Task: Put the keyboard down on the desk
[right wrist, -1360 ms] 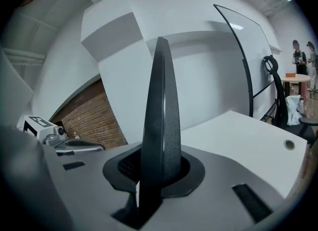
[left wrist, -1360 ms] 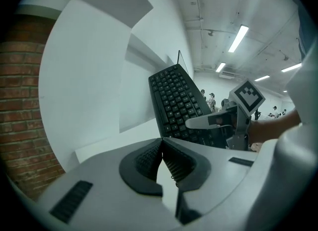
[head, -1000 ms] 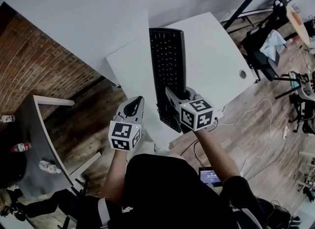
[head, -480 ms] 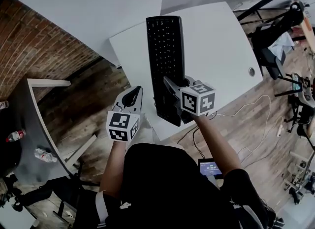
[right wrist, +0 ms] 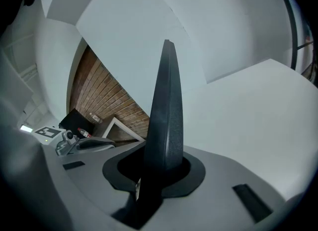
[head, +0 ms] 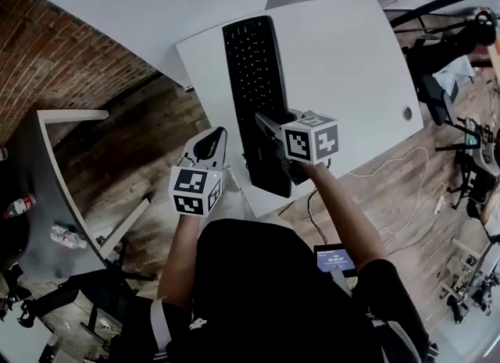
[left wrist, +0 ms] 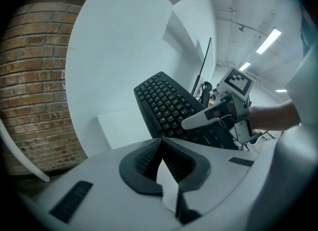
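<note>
A long black keyboard (head: 251,80) hangs over the left part of the white desk (head: 344,65), lengthwise away from me, and its near end reaches past the desk's front edge. My right gripper (head: 269,141) is shut on that near end. In the right gripper view the keyboard (right wrist: 166,101) shows edge-on, rising from between the jaws of the right gripper (right wrist: 164,163). My left gripper (head: 211,147) stands to the keyboard's left, apart from it. Seen in its own view, the left gripper (left wrist: 161,143) has its jaws together and holds nothing.
A brick wall (head: 62,49) and dark wood floor lie left of the desk. A grey table with bottles (head: 19,205) stands at the far left. Chairs (head: 445,49) and loose cables (head: 406,174) are to the right. The desk has a round cable hole (head: 406,112).
Both grippers have come down, and the keyboard has sunk with the right one toward the desk top. The grip on the keyboard is unchanged, and the left gripper stays shut and empty.
</note>
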{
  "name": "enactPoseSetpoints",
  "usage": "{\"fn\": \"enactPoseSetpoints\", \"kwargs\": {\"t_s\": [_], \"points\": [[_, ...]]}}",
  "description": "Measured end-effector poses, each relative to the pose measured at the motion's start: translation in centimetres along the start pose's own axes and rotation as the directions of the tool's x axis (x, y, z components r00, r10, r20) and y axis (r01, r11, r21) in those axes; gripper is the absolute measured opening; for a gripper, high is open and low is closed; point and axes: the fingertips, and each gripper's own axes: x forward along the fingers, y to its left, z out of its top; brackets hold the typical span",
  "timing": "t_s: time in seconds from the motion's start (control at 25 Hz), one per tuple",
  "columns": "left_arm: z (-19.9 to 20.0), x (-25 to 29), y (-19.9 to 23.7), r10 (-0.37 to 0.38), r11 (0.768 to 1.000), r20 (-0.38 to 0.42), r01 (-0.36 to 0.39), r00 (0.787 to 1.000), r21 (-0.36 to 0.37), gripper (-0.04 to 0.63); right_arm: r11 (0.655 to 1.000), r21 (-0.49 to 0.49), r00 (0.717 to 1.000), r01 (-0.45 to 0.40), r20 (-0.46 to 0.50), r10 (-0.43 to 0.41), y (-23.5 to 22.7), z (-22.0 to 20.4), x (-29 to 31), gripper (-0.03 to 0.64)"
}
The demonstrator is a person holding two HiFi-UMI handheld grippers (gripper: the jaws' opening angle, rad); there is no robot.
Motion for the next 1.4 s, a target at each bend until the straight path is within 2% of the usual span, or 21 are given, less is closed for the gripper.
{"fn": "enactPoseSetpoints", "kwargs": {"t_s": [0.28,0.64,1.2,1.4], "points": [[-1.2,0.8,1.3,0.001,1.0,-0.021,-0.002,1.0,-0.021,0.014,0.998,0.055,0.994,-0.029,-0.104,0.035,-0.6,-1.9,2.8,0.101],[-3.1,1.3,2.8,0.004,0.998,-0.055,-0.007,0.998,-0.064,0.014,0.993,0.089,0.983,-0.079,-0.157,0.093,-0.9,-2.0,4.9,0.104],[-3.8,3.3,2.2,-0.062,0.997,-0.084,0.058,0.995,-0.047,0.014,0.983,0.165,0.956,-0.083,-0.264,0.125,-2.4,-2.7,7.0,0.107],[-4.4,3.8,2.0,-0.073,0.996,-0.101,0.069,0.992,-0.048,0.014,0.983,0.161,0.948,-0.093,-0.286,0.137,-2.6,-2.8,7.5,0.115]]}}
